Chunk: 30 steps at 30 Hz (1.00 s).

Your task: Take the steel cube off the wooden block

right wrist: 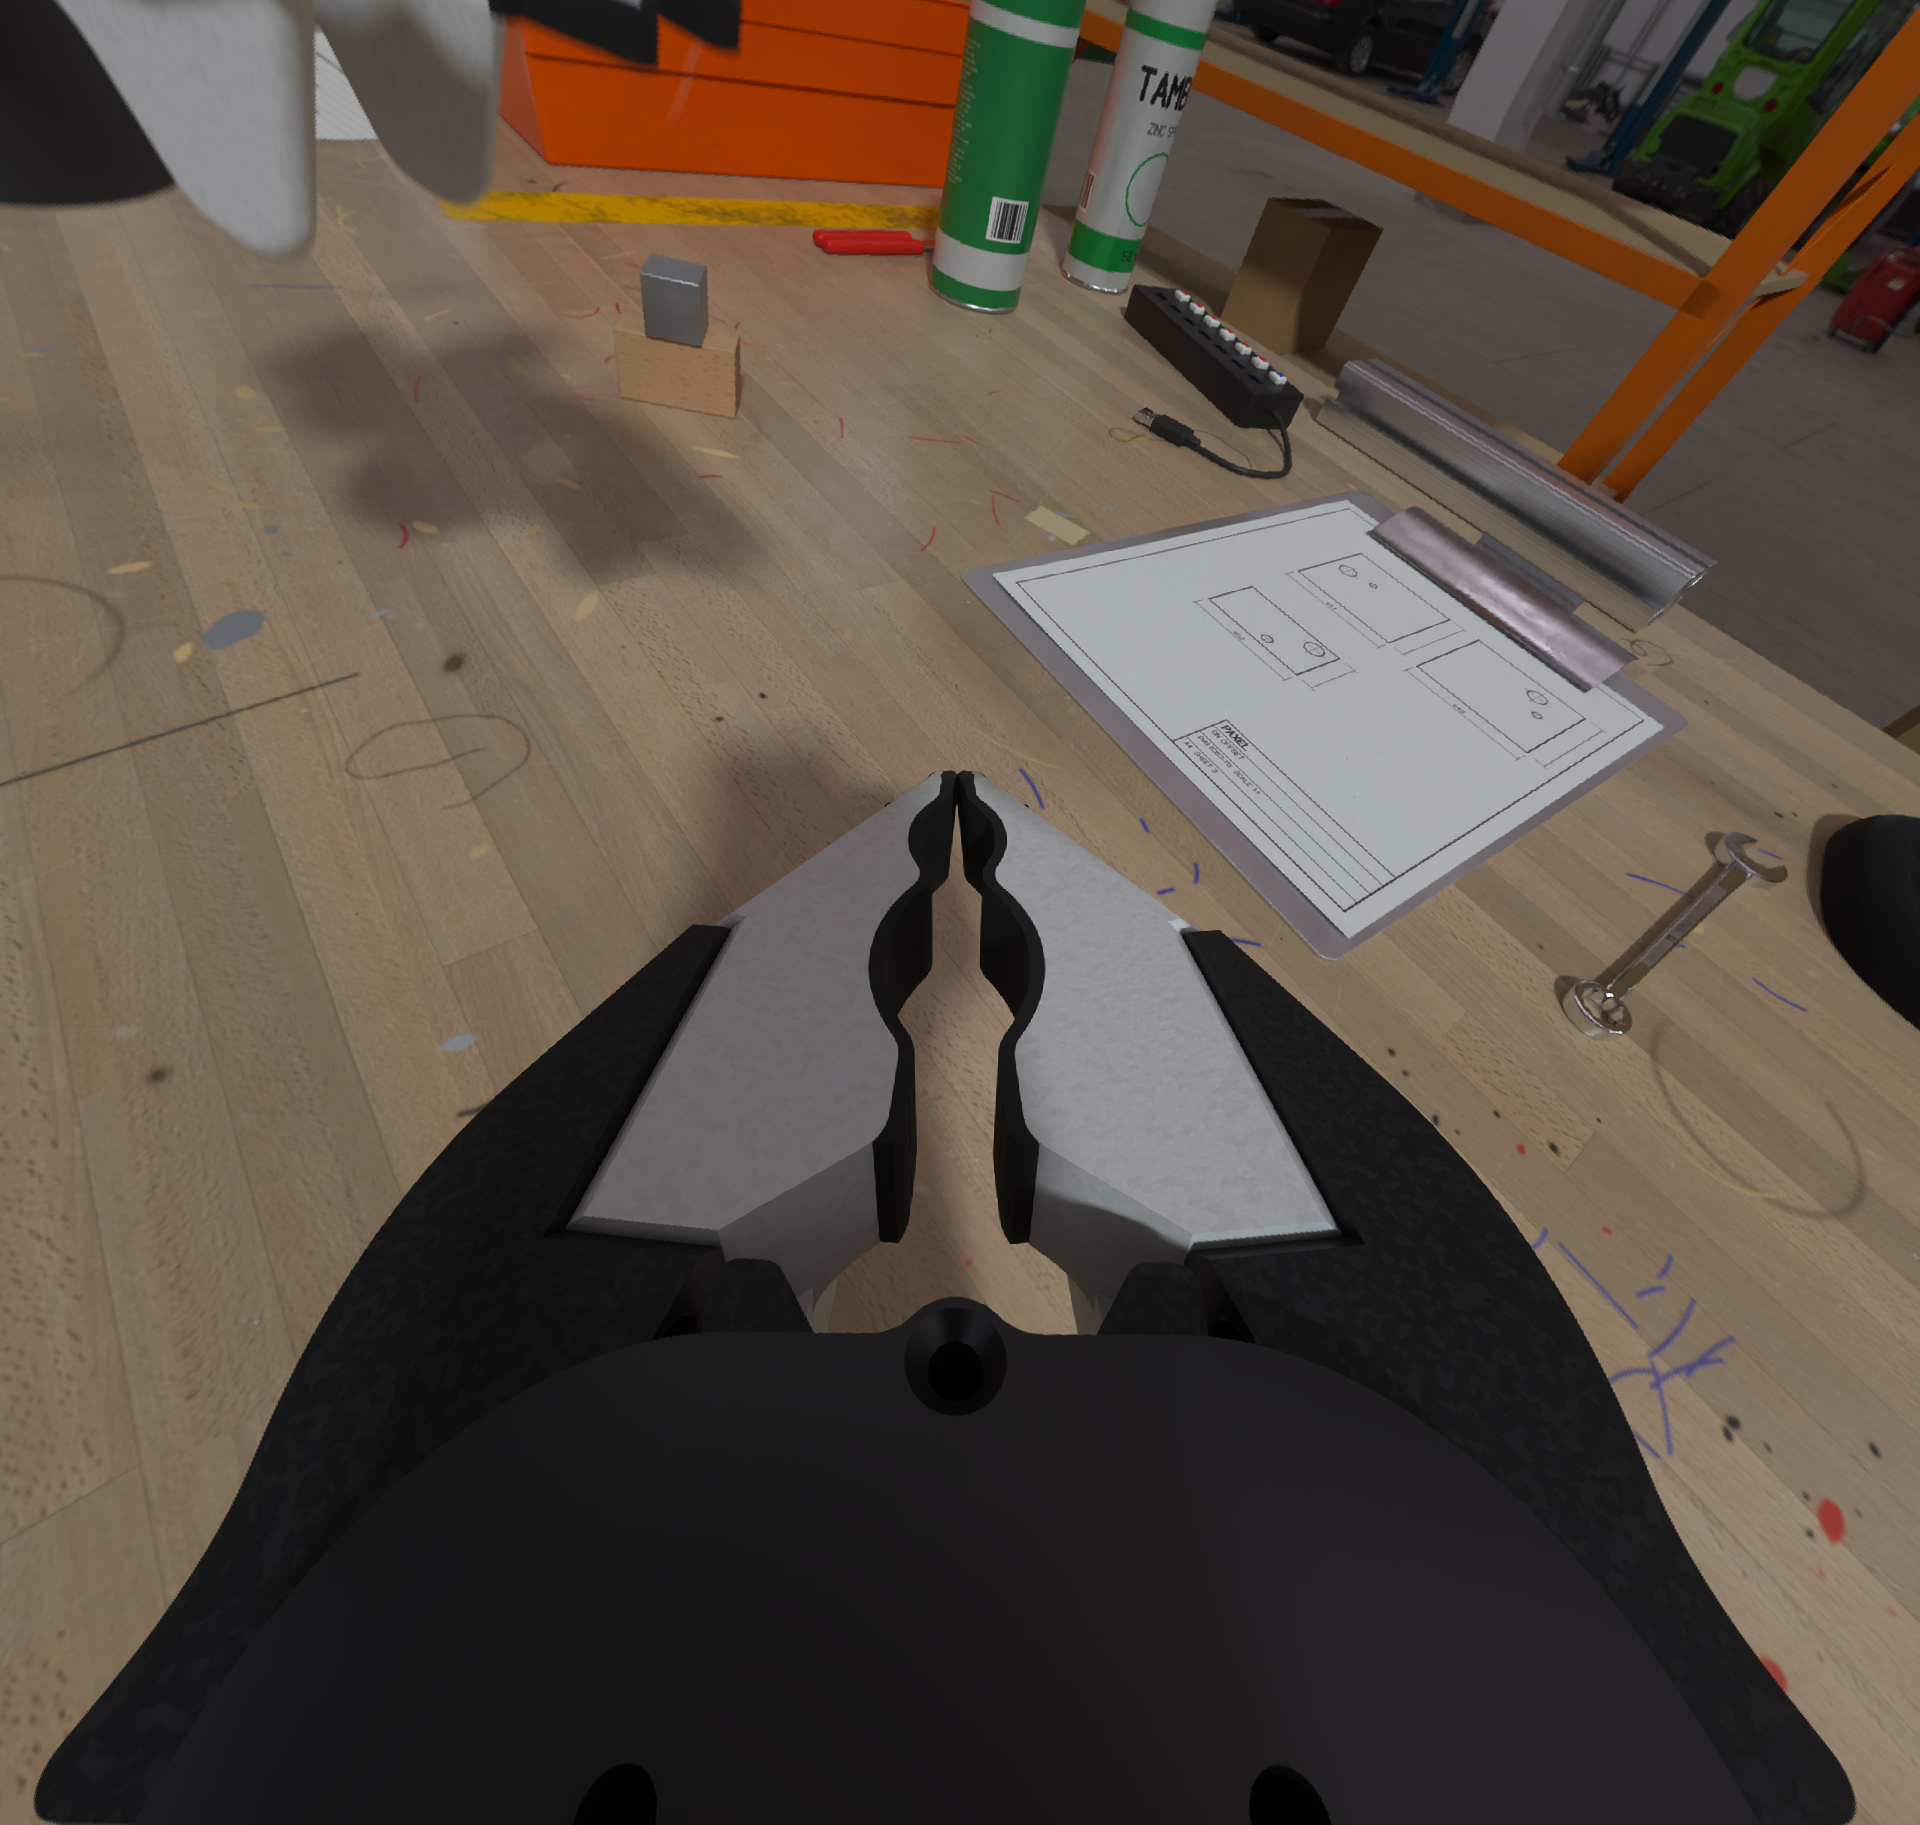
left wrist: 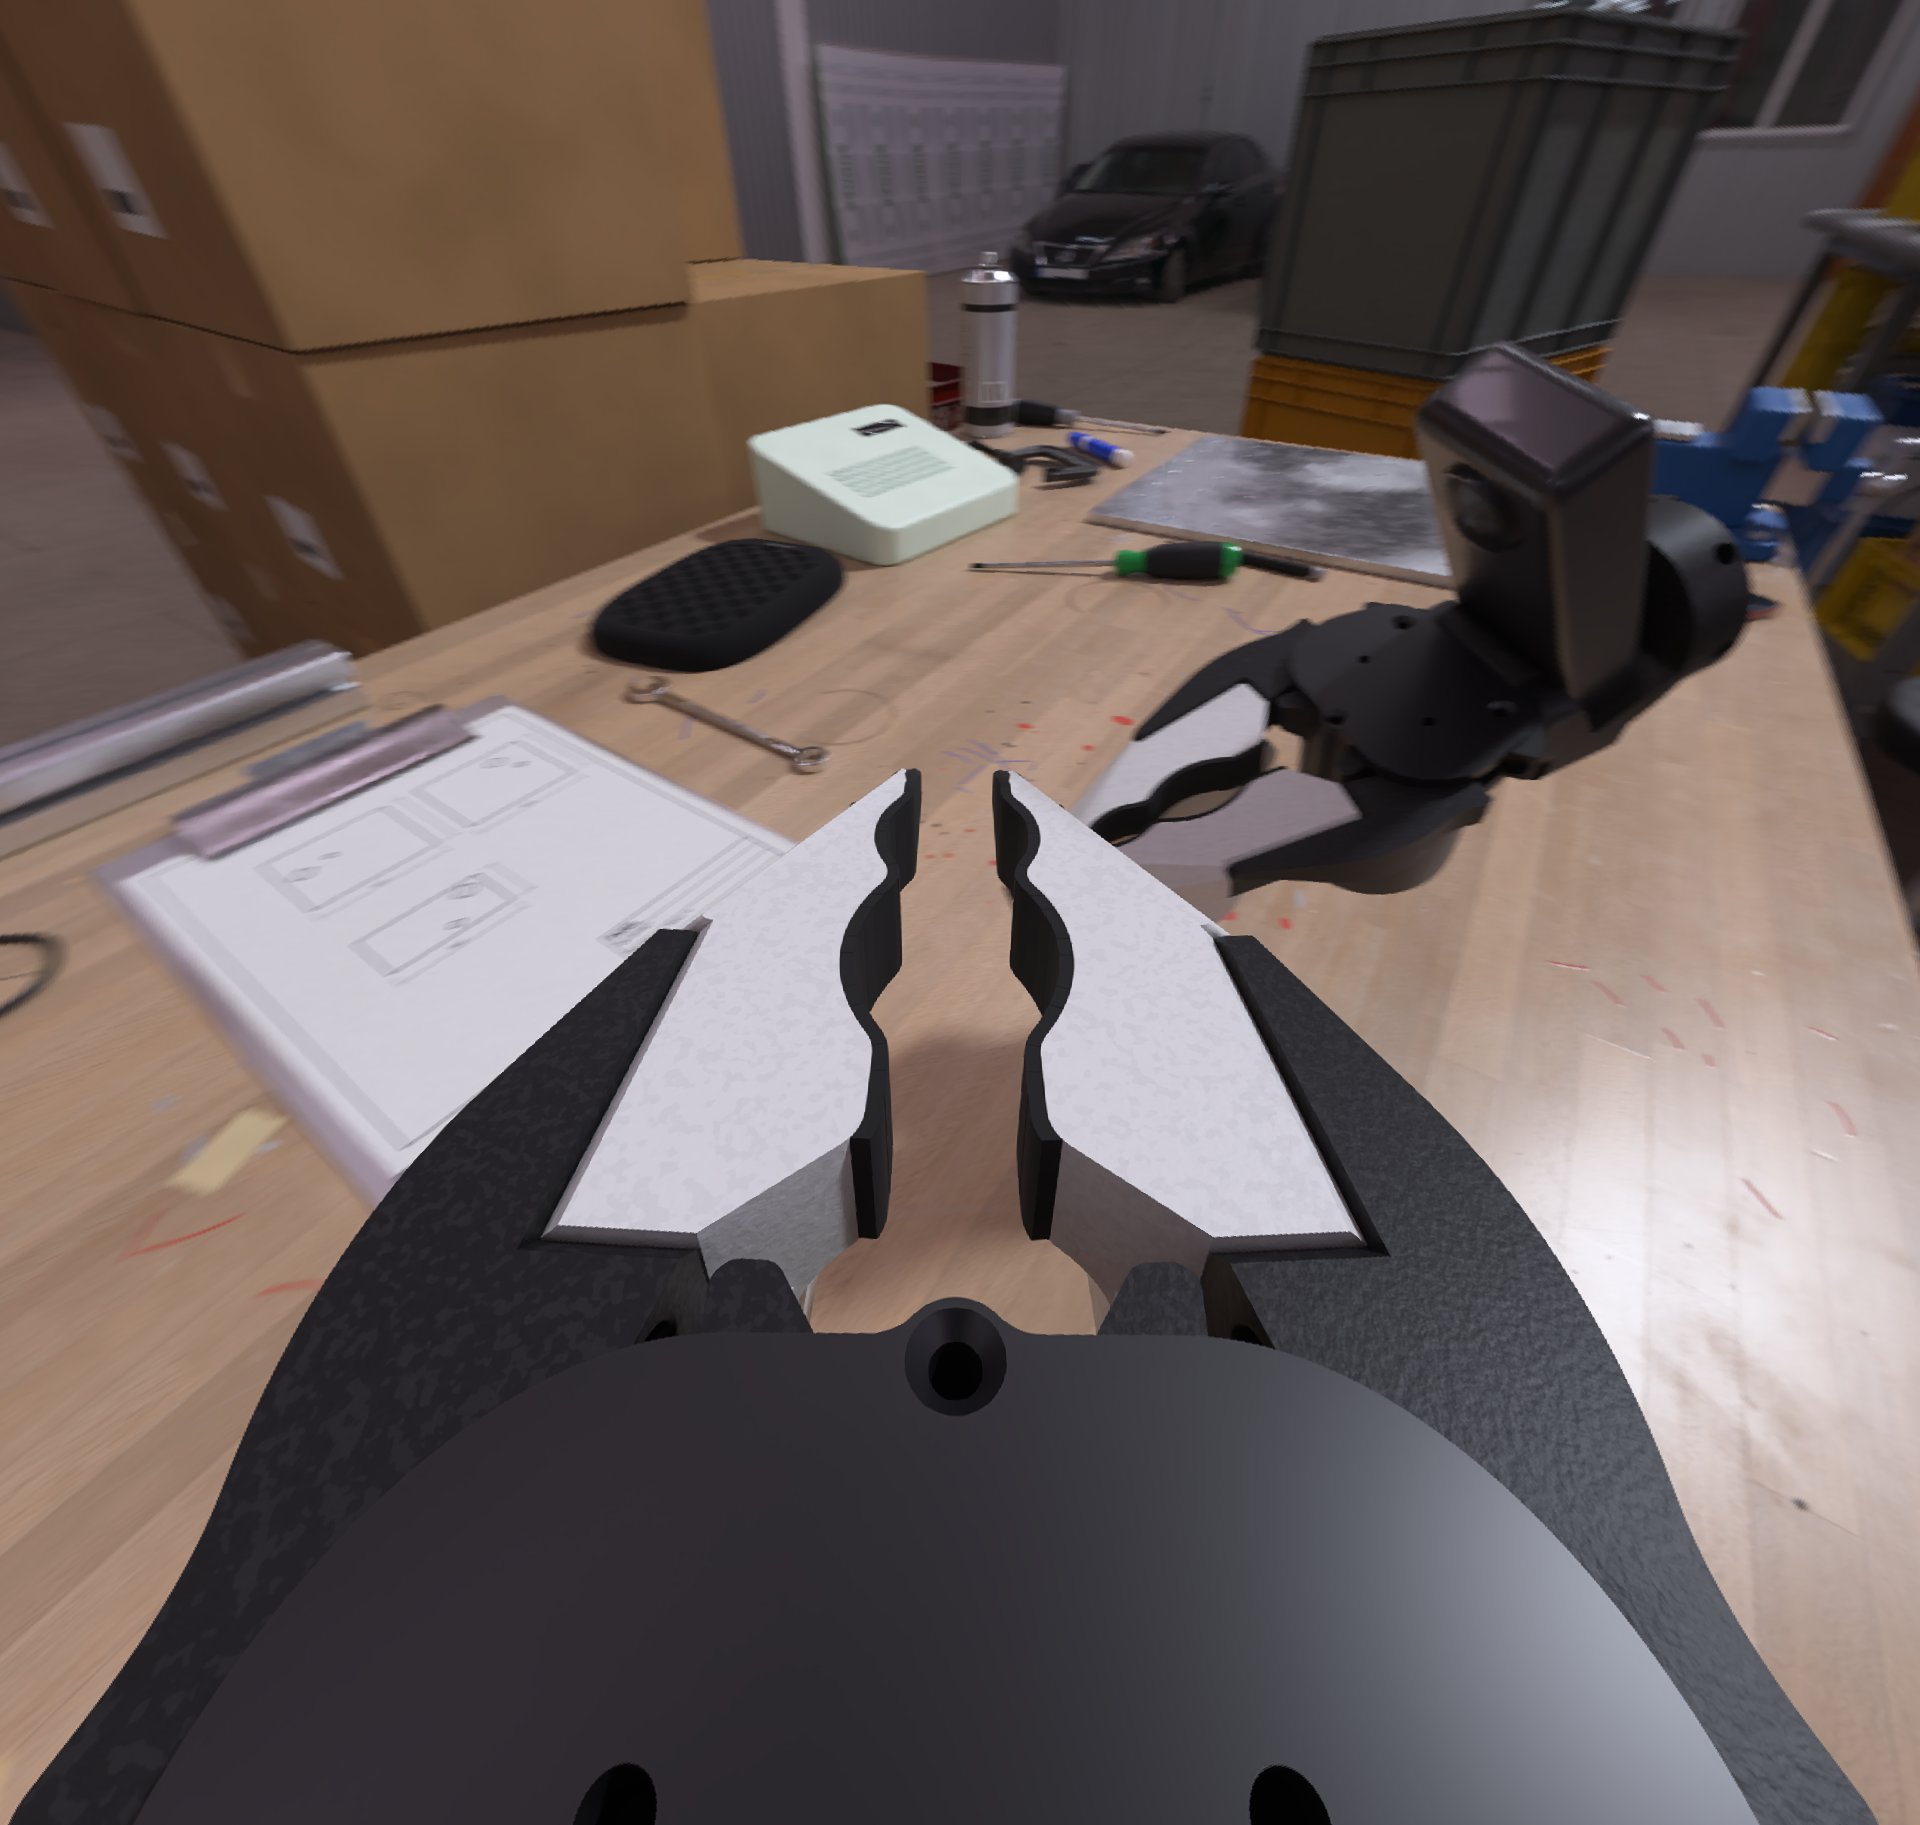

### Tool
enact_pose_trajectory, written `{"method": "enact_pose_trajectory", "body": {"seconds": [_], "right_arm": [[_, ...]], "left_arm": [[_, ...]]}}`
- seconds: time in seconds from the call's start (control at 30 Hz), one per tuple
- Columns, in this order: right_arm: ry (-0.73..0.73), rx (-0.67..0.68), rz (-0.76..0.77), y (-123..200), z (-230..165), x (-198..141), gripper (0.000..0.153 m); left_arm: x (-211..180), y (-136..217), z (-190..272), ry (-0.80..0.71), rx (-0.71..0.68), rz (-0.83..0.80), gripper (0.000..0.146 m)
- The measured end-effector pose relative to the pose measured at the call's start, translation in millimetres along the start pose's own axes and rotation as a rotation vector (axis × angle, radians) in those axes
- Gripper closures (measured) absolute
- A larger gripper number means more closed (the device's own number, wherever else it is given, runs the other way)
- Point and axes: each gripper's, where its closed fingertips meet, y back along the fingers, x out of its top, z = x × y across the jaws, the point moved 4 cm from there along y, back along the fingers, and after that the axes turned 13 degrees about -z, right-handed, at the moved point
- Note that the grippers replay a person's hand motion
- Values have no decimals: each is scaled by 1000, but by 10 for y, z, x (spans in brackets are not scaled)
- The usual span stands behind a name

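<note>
- Cube [right wrist: 674,299] sits on block [right wrist: 677,369], untouched, on my table [right wrist: 312,944].
- Left tool [left wrist: 956,788]: slightly spread, empty.
- Right tool [right wrist: 956,780]: pressed together, empty.

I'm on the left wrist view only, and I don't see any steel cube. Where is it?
Observer: The right wrist view shows the small grey steel cube sitting on the pale wooden block, with nothing gripping it.
Operator: Any landmark beside it?
Observer: A tall green-and-white spray can stands to its right in that view.
Operator: And behind it?
Observer: An orange plastic bin lies beyond the block.
</note>
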Motion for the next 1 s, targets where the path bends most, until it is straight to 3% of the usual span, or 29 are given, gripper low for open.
{"method": "enact_pose_trajectory", "body": {"seconds": [0.17,0.27,0.43,0.8,1.0], "right_arm": [[12,11,6,6,-18,-1,153],[26,7,-4,-5,-33,-6,152],[14,17,-3,-5,-25,-8,152],[30,23,-16,-20,-47,-17,151],[32,28,-19,-22,-53,-20,151]], "left_arm": [[21,589,-482,-19,261,-22,124],[-158,993,-881,55,383,-69,123],[-858,1361,-1594,141,530,-417,117],[-1598,1135,-2199,198,460,-799,105],[-1672,1075,-2381,195,487,-837,98]]}}
